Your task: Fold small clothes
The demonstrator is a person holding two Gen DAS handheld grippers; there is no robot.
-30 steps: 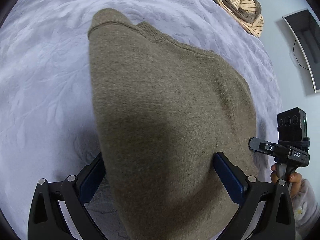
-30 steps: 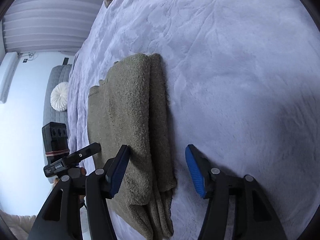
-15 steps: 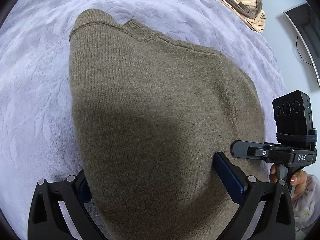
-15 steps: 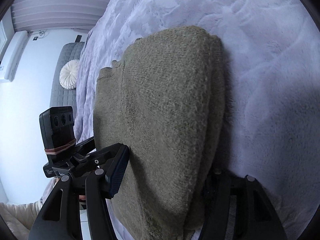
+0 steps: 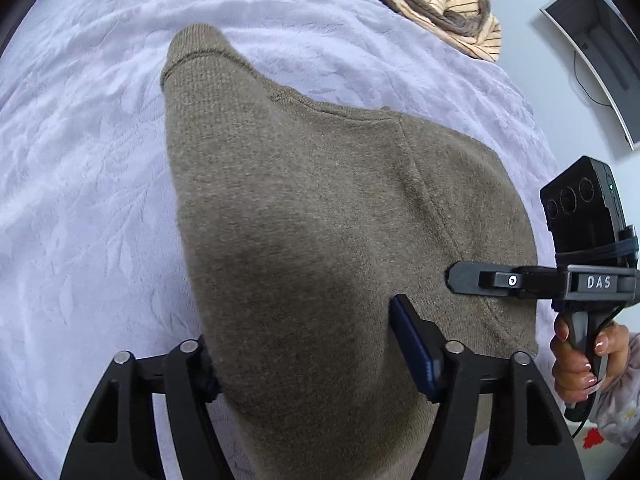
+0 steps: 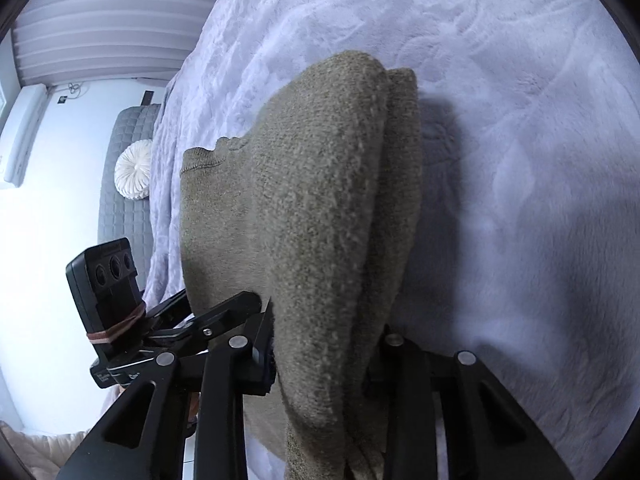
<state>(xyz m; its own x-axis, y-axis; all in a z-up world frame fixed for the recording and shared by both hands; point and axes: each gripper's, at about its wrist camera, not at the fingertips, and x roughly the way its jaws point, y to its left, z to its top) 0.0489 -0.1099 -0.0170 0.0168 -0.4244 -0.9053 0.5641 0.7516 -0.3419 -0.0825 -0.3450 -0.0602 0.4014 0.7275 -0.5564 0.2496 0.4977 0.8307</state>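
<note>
An olive-brown knit sweater (image 5: 320, 220) lies folded on the lavender bedspread (image 5: 80, 160). My left gripper (image 5: 308, 352) is shut on its near edge, cloth bunched between the blue pads (image 5: 412, 344). In the right wrist view the same sweater (image 6: 312, 200) is lifted into a thick fold, and my right gripper (image 6: 324, 352) is shut on that fold. The right gripper also shows at the right of the left wrist view (image 5: 560, 280), held by a hand. The left gripper shows at the left of the right wrist view (image 6: 120, 300).
A striped tan and brown garment (image 5: 440, 0) lies at the far edge of the bed. A dark monitor (image 5: 600, 52) stands by the wall. A grey quilted headboard (image 6: 124, 184) with a round white cushion (image 6: 134, 176) is beyond the bed.
Both grippers closed on the sweater's near edge. The right one, open a second ago, now pinches the fold, and the cloth has been raised off the bed.
</note>
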